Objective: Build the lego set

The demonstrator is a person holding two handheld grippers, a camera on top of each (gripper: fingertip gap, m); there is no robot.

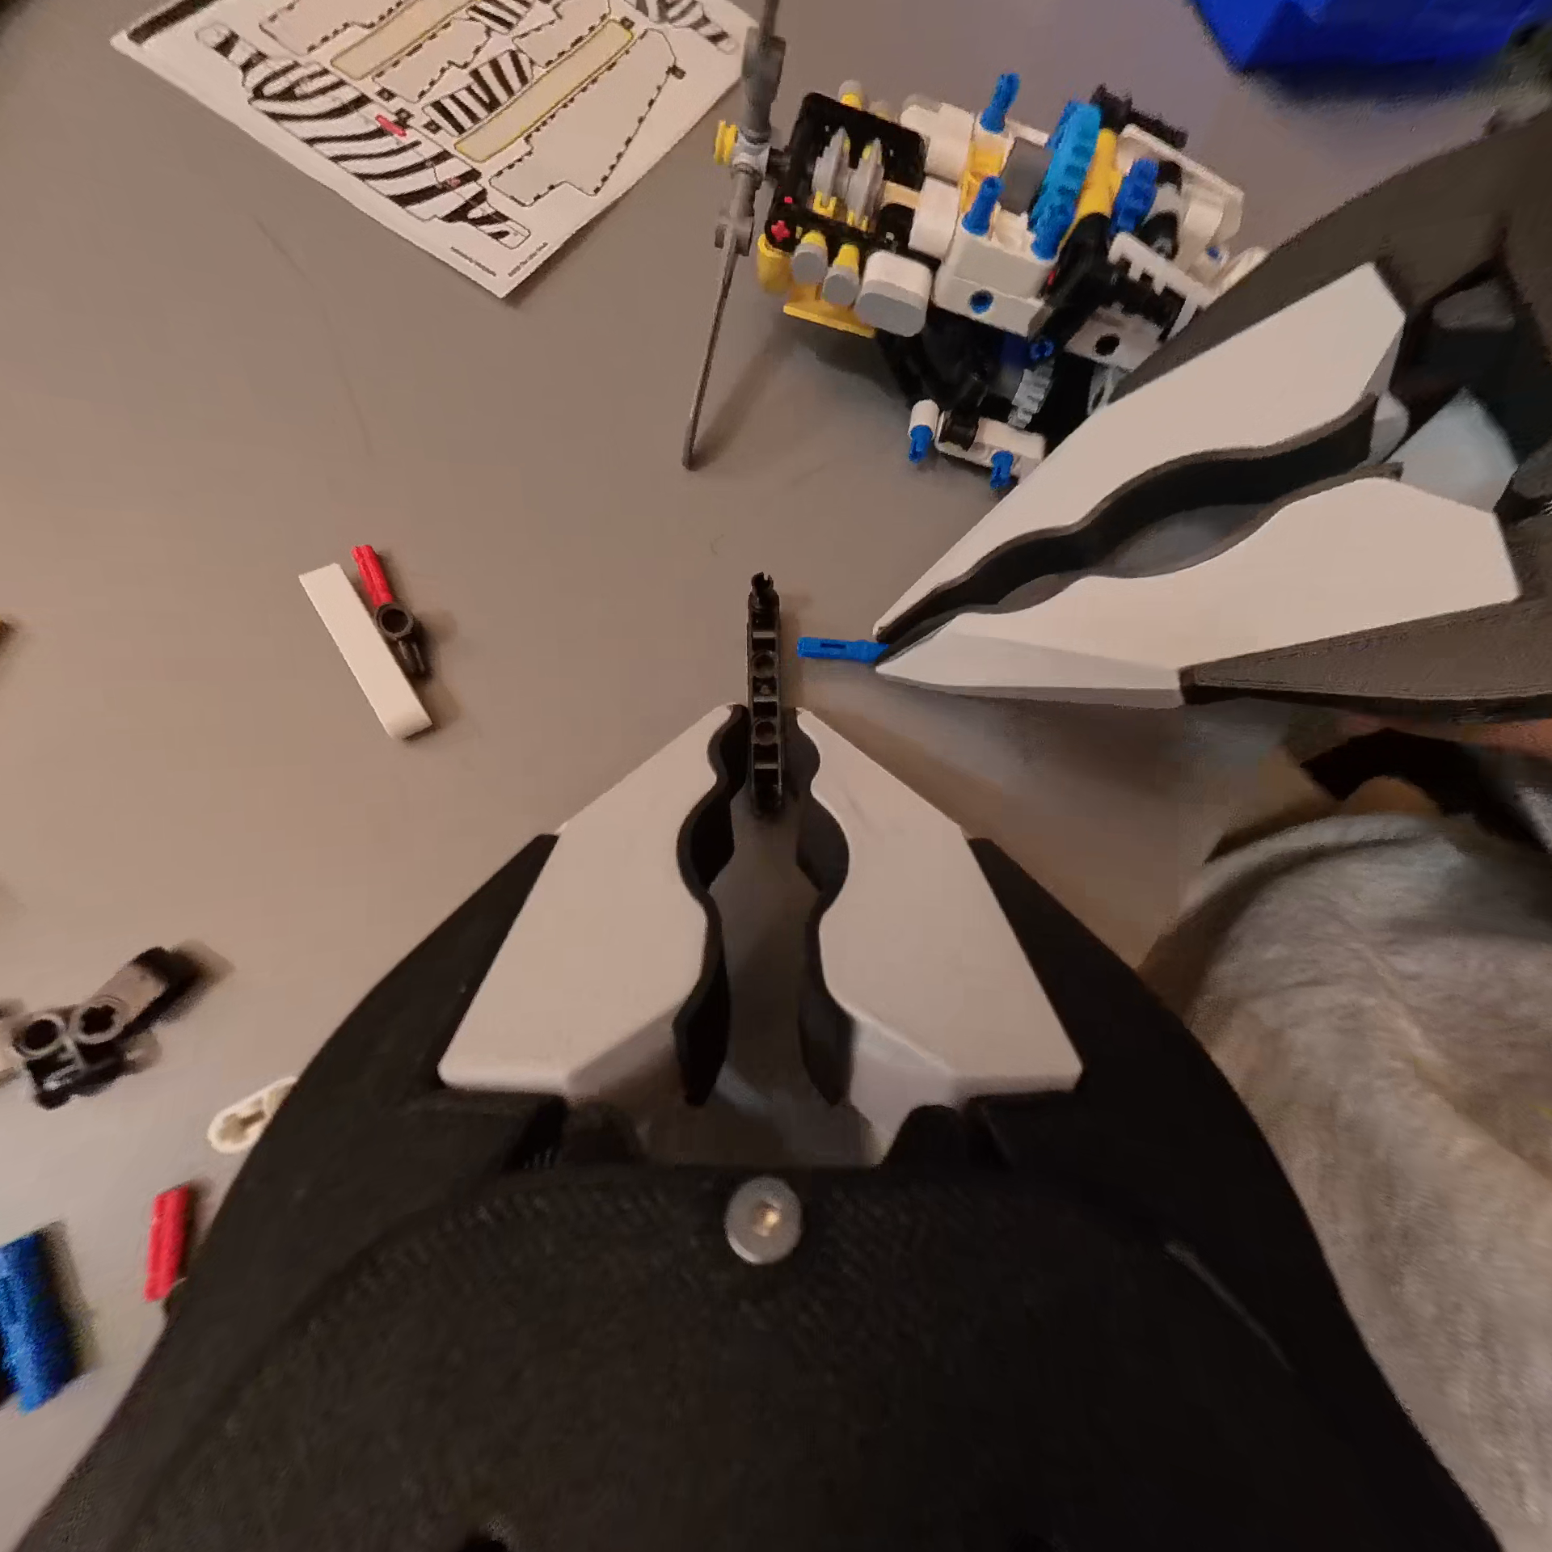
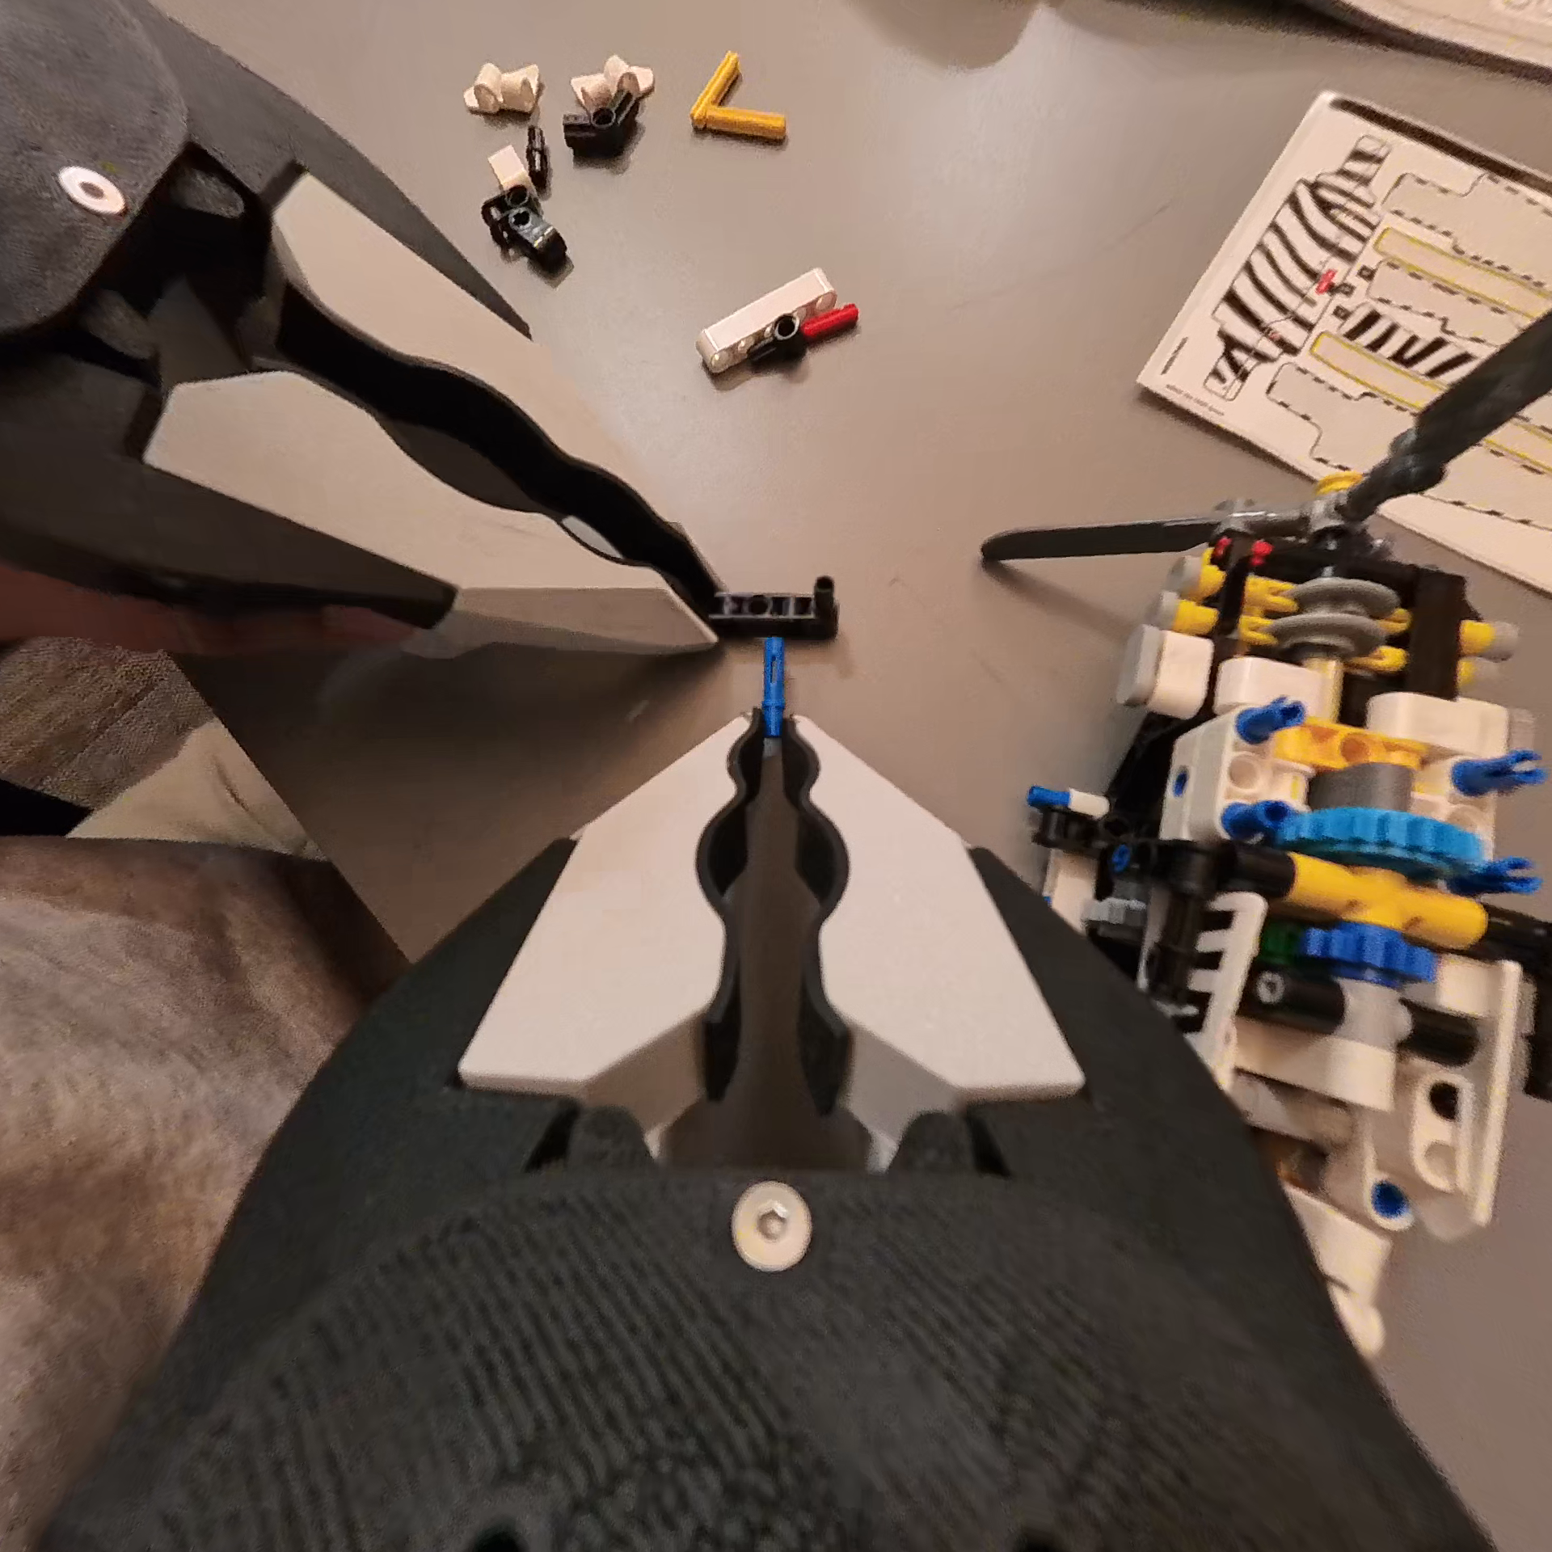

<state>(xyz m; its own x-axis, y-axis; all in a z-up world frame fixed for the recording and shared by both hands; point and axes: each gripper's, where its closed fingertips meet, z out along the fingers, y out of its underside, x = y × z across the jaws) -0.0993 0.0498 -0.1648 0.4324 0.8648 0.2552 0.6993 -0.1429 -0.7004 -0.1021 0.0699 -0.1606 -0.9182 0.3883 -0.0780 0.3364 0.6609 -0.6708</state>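
Facing pin (image 2: 773,690) just short of beam (image 2: 768,606)

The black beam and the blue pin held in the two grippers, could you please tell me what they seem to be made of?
The black beam looks like hard moulded plastic with a slight sheen: crisp round holes and sharp edges. The blue pin also looks like moulded plastic, evenly coloured and smooth, with a slit along it. Both are small, so finer texture cannot be told.
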